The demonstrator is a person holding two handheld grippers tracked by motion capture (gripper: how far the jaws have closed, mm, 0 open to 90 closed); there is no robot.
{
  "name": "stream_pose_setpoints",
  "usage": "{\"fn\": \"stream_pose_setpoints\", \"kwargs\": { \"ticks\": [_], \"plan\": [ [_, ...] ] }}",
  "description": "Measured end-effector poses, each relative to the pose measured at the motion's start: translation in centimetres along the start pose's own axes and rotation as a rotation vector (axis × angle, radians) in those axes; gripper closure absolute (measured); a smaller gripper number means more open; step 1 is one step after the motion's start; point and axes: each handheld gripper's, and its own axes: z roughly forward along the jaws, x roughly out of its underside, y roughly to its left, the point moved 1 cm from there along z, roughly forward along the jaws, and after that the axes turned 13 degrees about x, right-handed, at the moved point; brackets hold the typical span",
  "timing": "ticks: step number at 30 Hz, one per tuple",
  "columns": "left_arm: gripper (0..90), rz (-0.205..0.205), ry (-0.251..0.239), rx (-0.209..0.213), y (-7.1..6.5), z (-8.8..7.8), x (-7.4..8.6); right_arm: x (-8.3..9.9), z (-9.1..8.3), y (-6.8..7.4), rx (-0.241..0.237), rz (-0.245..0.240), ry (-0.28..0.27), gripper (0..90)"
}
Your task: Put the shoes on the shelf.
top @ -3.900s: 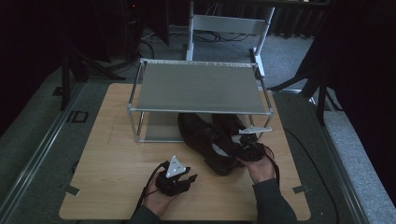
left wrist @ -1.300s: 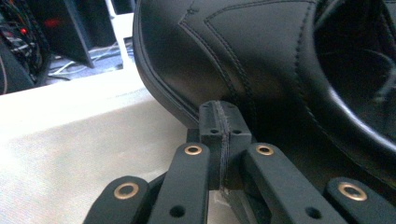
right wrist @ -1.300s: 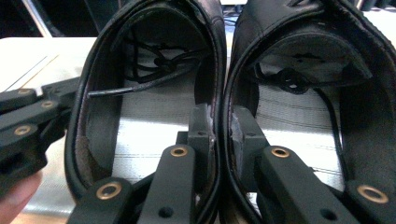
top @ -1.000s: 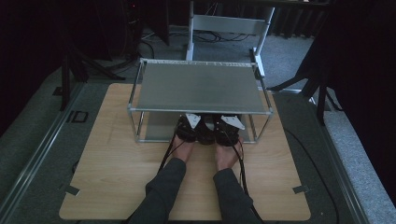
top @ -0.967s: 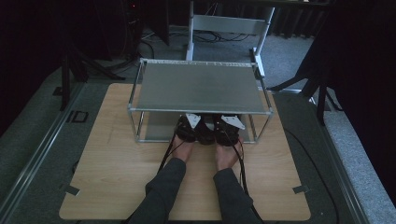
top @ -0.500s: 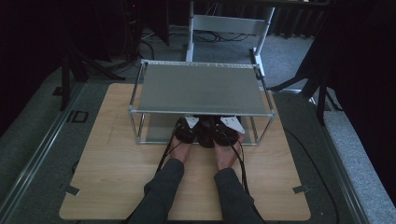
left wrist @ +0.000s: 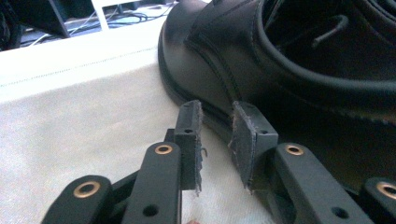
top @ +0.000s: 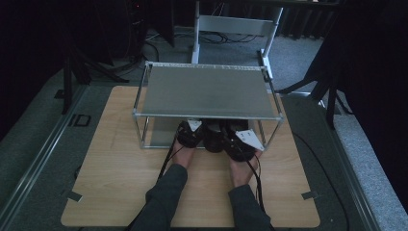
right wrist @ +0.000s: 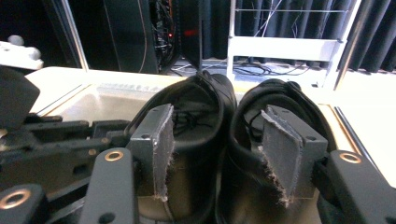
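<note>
The left gripper [left wrist: 215,135] has its jaws parted with nothing between them; they have just been opening, and the pads stand just beside the sole edge of the left shoe [left wrist: 280,70] without pressing it. The right gripper [right wrist: 219,154] is likewise spread and has just been opening; its pads sit apart from the leather, with the heels of both shoes showing between and beyond them, the right shoe [right wrist: 275,121] touching its partner side by side.

From above, both grippers sit at the front edge of the rack [top: 207,91], the left gripper [top: 190,132] and the right gripper [top: 243,142] flanking the pair of black shoes [top: 215,137], which rests under the rack's shelf on the wooden table [top: 96,178].

My judgement: the placing is done, since the pair stands together beneath the shelf and both grips are released. What seems left is drawing the hands back clear of the rack.

Compared with the earliest frame, the shoes lay out on the table in front of the rack and the hands were nearer the person; now both are at the rack.
</note>
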Motion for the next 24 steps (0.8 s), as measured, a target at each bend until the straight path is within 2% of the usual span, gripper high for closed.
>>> {"fn": "stream_pose_setpoints", "kwargs": {
  "ticks": [3,8,11,14,17,22,24],
  "plan": [
    [71.3,0.002,0.006,0.007,0.4,-0.6,0.2,0.4,-1.4,-1.0,0.008,-0.012,-0.004,41.7],
    [69.0,-0.021,0.027,0.015,1.3,-2.2,1.0,1.6,-2.6,-3.1,0.037,-0.019,0.048,41.2],
    [67.8,-0.046,0.032,0.013,1.4,-2.8,1.3,2.3,-3.0,-4.2,0.030,-0.021,0.118,41.4],
    [66.7,-0.039,0.038,0.025,1.6,-3.8,1.6,2.8,-3.1,-4.8,0.036,-0.024,0.163,41.5],
    [65.4,-0.040,0.046,0.037,1.6,-4.7,1.8,3.1,-2.8,-5.3,0.031,-0.017,0.244,40.6],
    [64.2,-0.057,0.043,0.068,1.5,-6.1,2.1,4.0,-2.3,-6.2,0.052,-0.013,0.334,40.8],
    [63.9,-0.060,0.042,0.073,1.4,-6.6,2.3,4.3,-2.2,-6.5,0.057,-0.010,0.353,40.9]
  ]
}}
